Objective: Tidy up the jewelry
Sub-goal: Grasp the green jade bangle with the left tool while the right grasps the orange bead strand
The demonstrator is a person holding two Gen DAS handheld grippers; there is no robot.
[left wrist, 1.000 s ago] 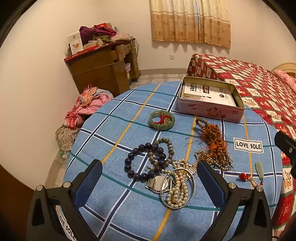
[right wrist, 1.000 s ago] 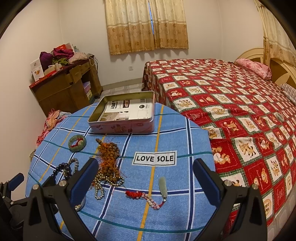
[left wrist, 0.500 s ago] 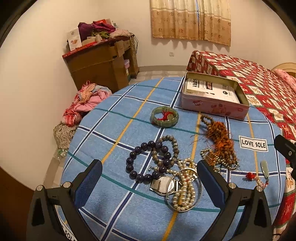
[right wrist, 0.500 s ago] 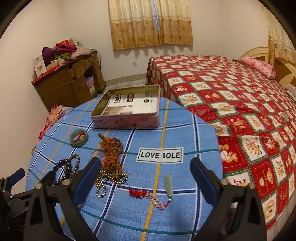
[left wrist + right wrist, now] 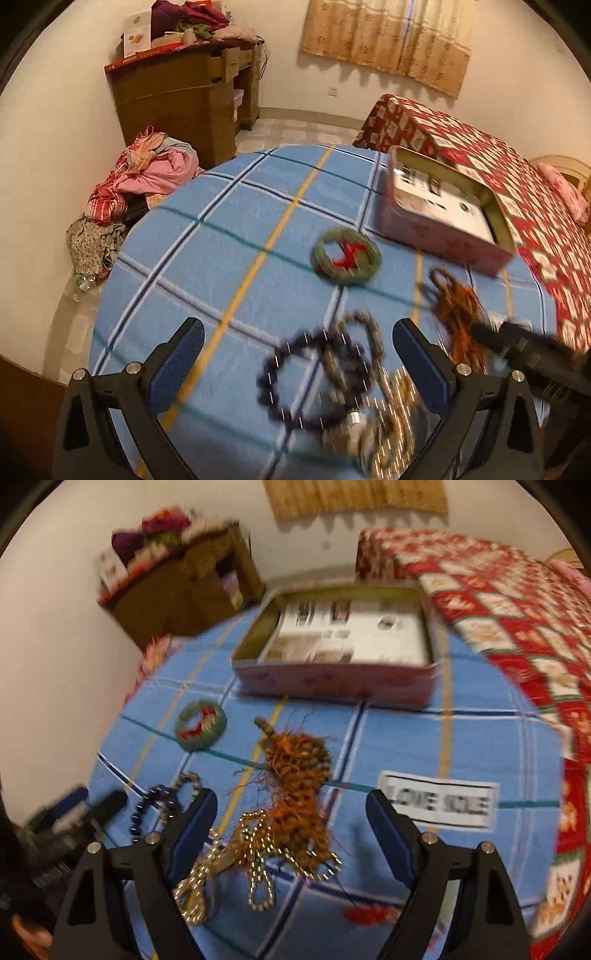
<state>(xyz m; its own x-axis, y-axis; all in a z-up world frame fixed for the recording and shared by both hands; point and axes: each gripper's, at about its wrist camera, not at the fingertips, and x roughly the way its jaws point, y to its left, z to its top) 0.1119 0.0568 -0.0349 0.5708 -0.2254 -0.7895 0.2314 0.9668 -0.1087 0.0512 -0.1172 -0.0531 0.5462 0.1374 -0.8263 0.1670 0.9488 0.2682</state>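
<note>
Jewelry lies on a round table under a blue checked cloth [image 5: 221, 258]. My left gripper [image 5: 295, 354] is open over a dark purple bead bracelet [image 5: 291, 376] and a blurred heap of pearls and a watch [image 5: 376, 435]. A green bangle [image 5: 345, 260] with red cord lies beyond it. My right gripper [image 5: 291, 823] hangs over a brown bead string with orange tassels [image 5: 299, 768] and a gold chain [image 5: 255, 853]. Its jaws are closing with the beads between them, the pads clear of them. An open pink tin box [image 5: 340, 679] stands at the back.
A red cord pendant [image 5: 365, 914] lies by the right finger, near a "LOVE SOLE" label [image 5: 439, 803]. A bed with a red quilt [image 5: 517, 590] stands to the right. A wooden desk [image 5: 184, 96] and a clothes pile [image 5: 147, 177] are at the left.
Both grippers have dropped forward and tipped down toward the table, so the jewelry looks larger and blurred. The right jaws stand narrower than before. Nothing on the table has moved.
</note>
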